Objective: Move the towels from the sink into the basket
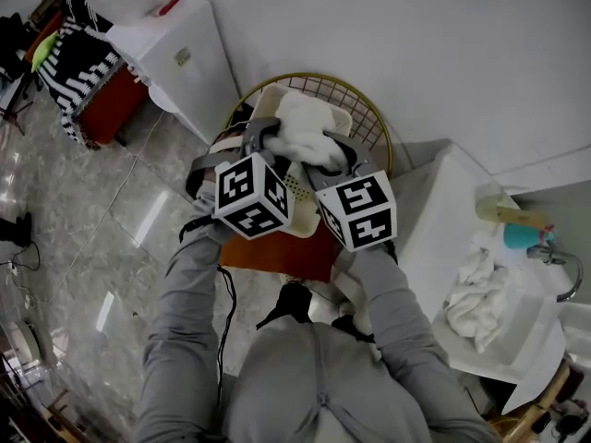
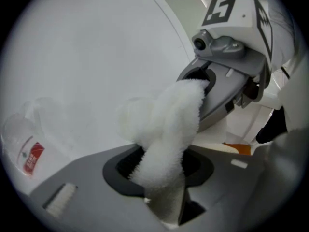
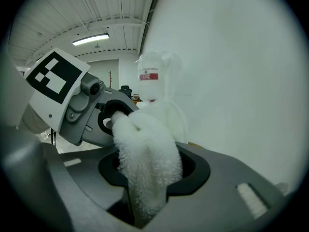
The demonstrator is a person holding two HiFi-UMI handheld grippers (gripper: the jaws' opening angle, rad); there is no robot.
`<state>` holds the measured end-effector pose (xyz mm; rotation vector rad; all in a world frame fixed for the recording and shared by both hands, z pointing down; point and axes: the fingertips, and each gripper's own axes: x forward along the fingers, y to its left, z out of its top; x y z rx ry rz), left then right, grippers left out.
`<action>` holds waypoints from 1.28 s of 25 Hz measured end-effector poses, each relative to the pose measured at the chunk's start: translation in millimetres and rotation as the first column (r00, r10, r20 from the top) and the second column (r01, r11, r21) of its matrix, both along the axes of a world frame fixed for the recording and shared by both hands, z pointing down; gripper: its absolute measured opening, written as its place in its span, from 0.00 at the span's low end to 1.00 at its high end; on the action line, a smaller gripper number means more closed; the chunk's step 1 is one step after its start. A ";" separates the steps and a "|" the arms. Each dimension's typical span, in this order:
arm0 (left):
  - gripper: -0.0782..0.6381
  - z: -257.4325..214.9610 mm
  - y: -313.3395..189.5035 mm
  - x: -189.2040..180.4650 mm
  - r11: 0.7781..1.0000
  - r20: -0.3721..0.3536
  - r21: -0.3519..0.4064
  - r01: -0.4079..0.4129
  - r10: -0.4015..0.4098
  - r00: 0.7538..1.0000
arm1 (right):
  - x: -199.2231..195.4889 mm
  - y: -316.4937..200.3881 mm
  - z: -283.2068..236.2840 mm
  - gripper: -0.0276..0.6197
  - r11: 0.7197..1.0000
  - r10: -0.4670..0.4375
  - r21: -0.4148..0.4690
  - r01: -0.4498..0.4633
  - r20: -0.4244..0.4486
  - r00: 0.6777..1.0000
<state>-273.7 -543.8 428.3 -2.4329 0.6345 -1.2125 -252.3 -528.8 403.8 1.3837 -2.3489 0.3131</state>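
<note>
In the head view a white towel (image 1: 305, 135) hangs stretched between my two grippers, just above a gold wire basket (image 1: 369, 109) with a cream liner. My left gripper (image 1: 266, 139) is shut on one end of the towel (image 2: 164, 139), which bunches up out of its jaws (image 2: 161, 178). The right gripper (image 1: 334, 153) is shut on the other end (image 3: 145, 163), and its jaws (image 3: 145, 187) pinch the cloth. Each gripper view shows the other gripper close ahead. A second white towel (image 1: 476, 298) lies in the white sink (image 1: 526, 358) at the right.
A white cabinet (image 1: 180, 58) stands left of the basket, with a striped cloth on a red stand (image 1: 83, 67) beyond it. An orange board (image 1: 277, 252) lies under the basket. A teal cup (image 1: 526, 236) and a faucet (image 1: 559, 266) stand by the sink. A white wall is behind.
</note>
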 end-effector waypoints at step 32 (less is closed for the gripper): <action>0.61 26.9 -21.2 -43.7 0.986 -0.150 -0.054 0.156 -0.163 0.975 | 40.5 -11.4 34.7 0.40 0.986 0.160 -0.057 -0.157 0.054 0.986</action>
